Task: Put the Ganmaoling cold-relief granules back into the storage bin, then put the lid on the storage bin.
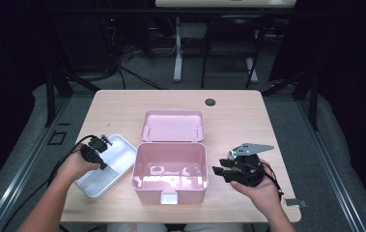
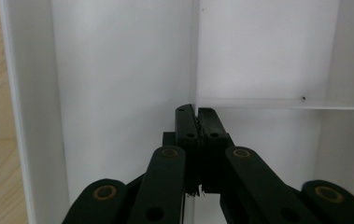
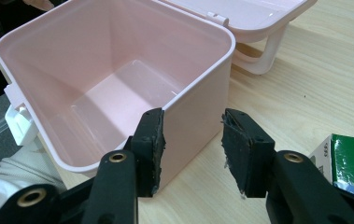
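resting at the middle of the table [image 1: 122, 104], the pink box [image 1: 170, 171] is taken as landmark; its lid [image 1: 173, 125] is swung fully back and lies flat on the wood just behind it, and the box interior is bare. white divided tray [image 1: 107, 164] sits just left of the pink box, set at an angle, its near corner close to the box wall. left gripper [image 1: 102, 144] hangs over the tray, left of the box; in the left gripper view its jaws are pressed together on the thin upright divider wall [image 2: 194, 56] of the tray, where a cross divider [image 2: 282, 103] meets it. right gripper [image 1: 221, 169] is just right of the pink box, tips pointing toward the box; jaws partly apart, roughly half width. in the right gripper view one pad [image 3: 152, 140] lies in front of the box's near corner, contact cannot be told; the other pad [image 3: 237, 149] stands clear over the wood. green carton [image 3: 350, 165] lies right of the box.
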A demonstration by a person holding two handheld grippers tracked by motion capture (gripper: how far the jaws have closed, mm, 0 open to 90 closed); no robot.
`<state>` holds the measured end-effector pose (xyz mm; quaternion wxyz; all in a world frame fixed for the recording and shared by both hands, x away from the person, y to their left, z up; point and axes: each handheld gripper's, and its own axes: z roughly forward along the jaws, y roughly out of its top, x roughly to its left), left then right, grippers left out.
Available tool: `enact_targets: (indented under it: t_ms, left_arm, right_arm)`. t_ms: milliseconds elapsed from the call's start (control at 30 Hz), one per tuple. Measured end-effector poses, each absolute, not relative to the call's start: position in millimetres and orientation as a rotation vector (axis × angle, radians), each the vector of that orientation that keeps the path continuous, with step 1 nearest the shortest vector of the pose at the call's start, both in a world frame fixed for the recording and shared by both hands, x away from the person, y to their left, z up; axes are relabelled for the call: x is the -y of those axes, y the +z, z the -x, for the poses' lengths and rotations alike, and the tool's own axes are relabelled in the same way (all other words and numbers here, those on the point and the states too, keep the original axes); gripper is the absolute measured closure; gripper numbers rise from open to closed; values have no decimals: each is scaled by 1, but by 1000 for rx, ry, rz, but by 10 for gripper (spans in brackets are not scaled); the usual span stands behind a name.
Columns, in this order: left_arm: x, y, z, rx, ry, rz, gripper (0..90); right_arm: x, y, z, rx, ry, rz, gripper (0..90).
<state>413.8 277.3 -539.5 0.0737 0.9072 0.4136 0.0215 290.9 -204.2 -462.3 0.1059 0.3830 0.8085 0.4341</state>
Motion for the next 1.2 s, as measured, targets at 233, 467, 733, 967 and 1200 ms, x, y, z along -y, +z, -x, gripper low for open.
enact_targets:
  t_ms: [233, 467, 733, 967, 1200]
  left_arm:
    - [-285, -529, -405, -1258, 161, -2634, 795]
    - [-289, -511, -396, -1254, 233, -2500, 643]
    - [-290, -498, -385, -1226, 251, -2475, 488]
    - [-289, -493, -381, -1249, 264, -2470, 484]
    - [-290, -490, -380, -1266, 238, -2476, 423]
  right_arm:
    - [206, -458, -293, -2383, 1276, -1130, 552]
    - [207, -448, -295, -2403, 1214, -1110, 523]
    - [211, -429, -311, -2435, 1013, -1048, 429]
    - [218, -423, -327, -2457, 921, -1111, 395]
    - [227, -422, -353, -2512, 717, -1191, 334]
